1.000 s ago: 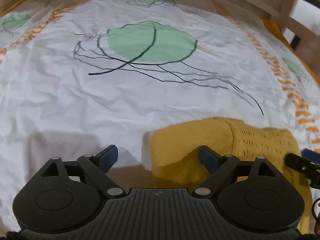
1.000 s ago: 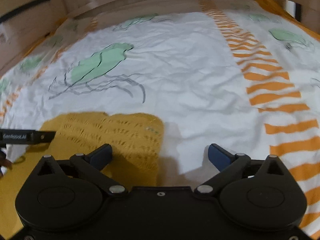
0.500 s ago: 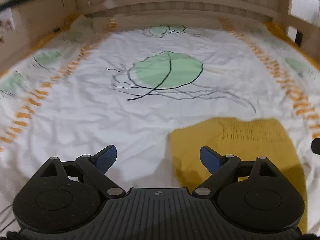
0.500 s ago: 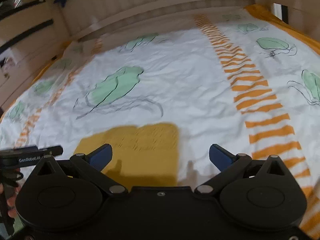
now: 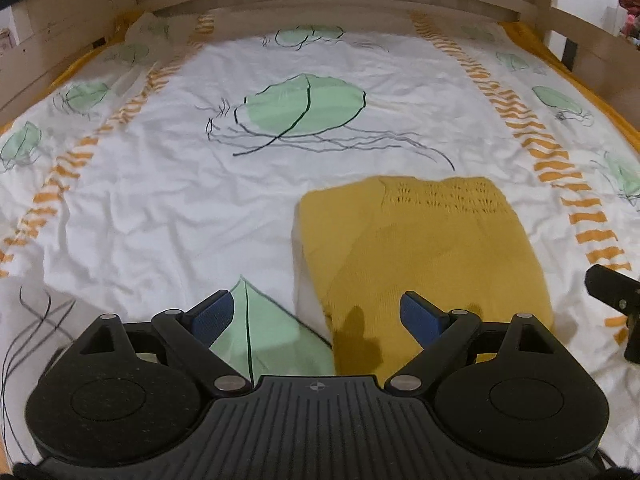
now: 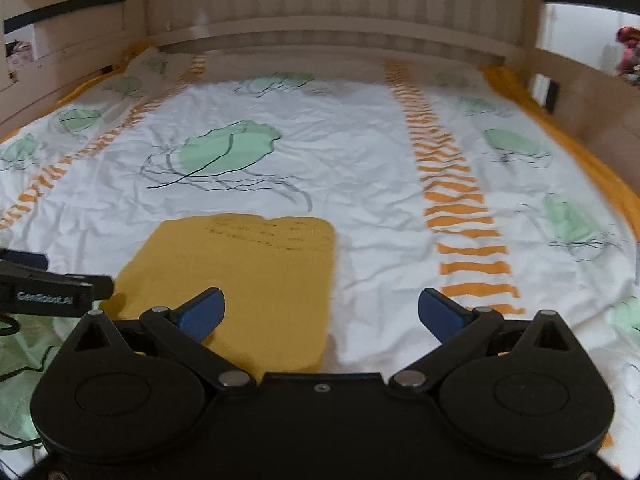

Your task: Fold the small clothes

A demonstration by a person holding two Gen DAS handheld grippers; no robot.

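Observation:
A yellow knitted garment (image 5: 424, 248) lies folded into a flat rectangle on the bed; it also shows in the right wrist view (image 6: 248, 272). My left gripper (image 5: 316, 316) is open and empty, held above the garment's near left corner. My right gripper (image 6: 320, 314) is open and empty, held above the garment's near right edge. Part of the right gripper shows at the right edge of the left wrist view (image 5: 616, 292), and part of the left gripper shows at the left edge of the right wrist view (image 6: 52, 288).
The bed sheet (image 5: 160, 208) is white with green leaf prints and orange striped bands (image 6: 452, 200). A wooden bed frame (image 5: 320, 0) rises at the far end and along both sides (image 6: 580, 80).
Both grippers have pulled back and up from the garment, so more of the bed and headboard shows. The garment lies still in its folded shape.

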